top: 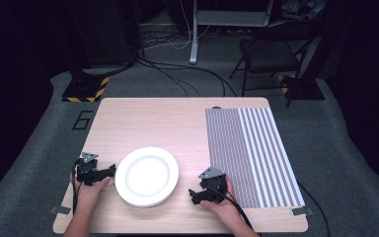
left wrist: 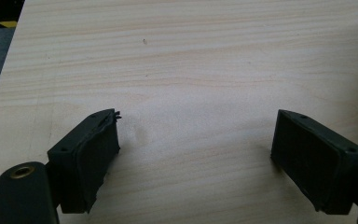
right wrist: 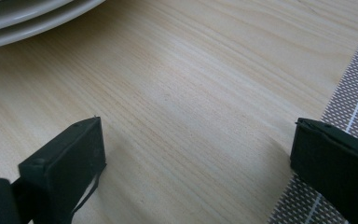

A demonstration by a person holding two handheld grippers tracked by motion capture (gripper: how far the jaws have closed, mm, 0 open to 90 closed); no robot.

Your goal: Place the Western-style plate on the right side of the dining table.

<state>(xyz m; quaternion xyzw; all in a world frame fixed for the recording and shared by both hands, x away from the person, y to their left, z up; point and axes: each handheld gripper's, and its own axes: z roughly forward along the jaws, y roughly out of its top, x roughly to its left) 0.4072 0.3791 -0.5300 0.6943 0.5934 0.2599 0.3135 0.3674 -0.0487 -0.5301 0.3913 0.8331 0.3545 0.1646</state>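
— looking down from the high view, where does the stack of round white ceramic plates (top: pixel 147 176) sit?
— on the pale wooden table (top: pixel 163 123), toward the near edge, between the two hands. the right gripper view catches more than one white rim (right wrist: pixel 23 21) at its top left corner, so it is a stack, not a single plate.
— and the left gripper (top: pixel 94 172)?
— it rests just beside the stack's left rim, held in the person's left hand (top: pixel 90 193). whether it touches the rim cannot be told from above. its own view shows the two black jaws spread wide over bare wood, nothing between them.
— the right gripper (top: pixel 206 190)?
— it sits near the stack's right side but apart from it, in the person's right hand (top: pixel 222 203). its jaws also stand apart and empty, with wood grain between them.
— what lies under the right one?
— mostly table. its right jaw hangs over the edge of the grey and white striped placemat (top: pixel 249 150), which covers the right part of the table.
— anything behind?
— a dark folding chair (top: pixel 269 52) stands on the grey carpet beyond the far edge, with cables on the floor beside it.
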